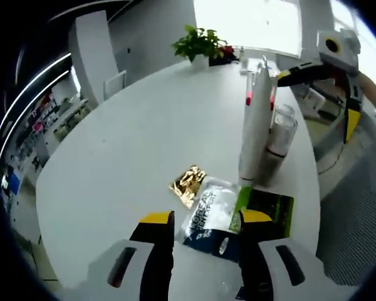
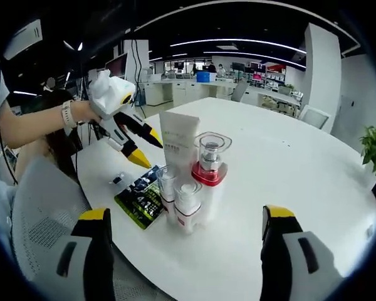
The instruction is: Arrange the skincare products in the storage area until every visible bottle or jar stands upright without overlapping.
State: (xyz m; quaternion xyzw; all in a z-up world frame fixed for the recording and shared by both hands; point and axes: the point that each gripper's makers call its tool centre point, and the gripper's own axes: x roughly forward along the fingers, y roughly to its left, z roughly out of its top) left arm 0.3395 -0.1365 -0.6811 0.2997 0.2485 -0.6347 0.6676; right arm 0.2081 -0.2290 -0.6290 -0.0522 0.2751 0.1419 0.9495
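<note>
A tall white tube (image 1: 255,125) stands upright on the round white table (image 1: 113,157), with clear-capped bottles (image 1: 281,135) close beside it. Flat in front of them lie a gold sachet (image 1: 188,184), a clear and blue L'Oreal sachet (image 1: 207,213) and a green and black sachet (image 1: 271,207). My left gripper (image 1: 206,217) is open, its jaws either side of the L'Oreal sachet and above it. In the right gripper view the white tube (image 2: 178,141), a red-collared bottle (image 2: 210,164) and two small bottles (image 2: 188,204) stand together. My right gripper (image 2: 185,213) is open and holds nothing.
A potted plant (image 1: 203,44) stands at the table's far edge. A grey mesh chair (image 2: 44,219) sits by the near edge. A person's hand holds the left gripper (image 2: 147,149) over the sachets (image 2: 141,197). The right gripper (image 1: 318,100) hangs open beyond the bottles.
</note>
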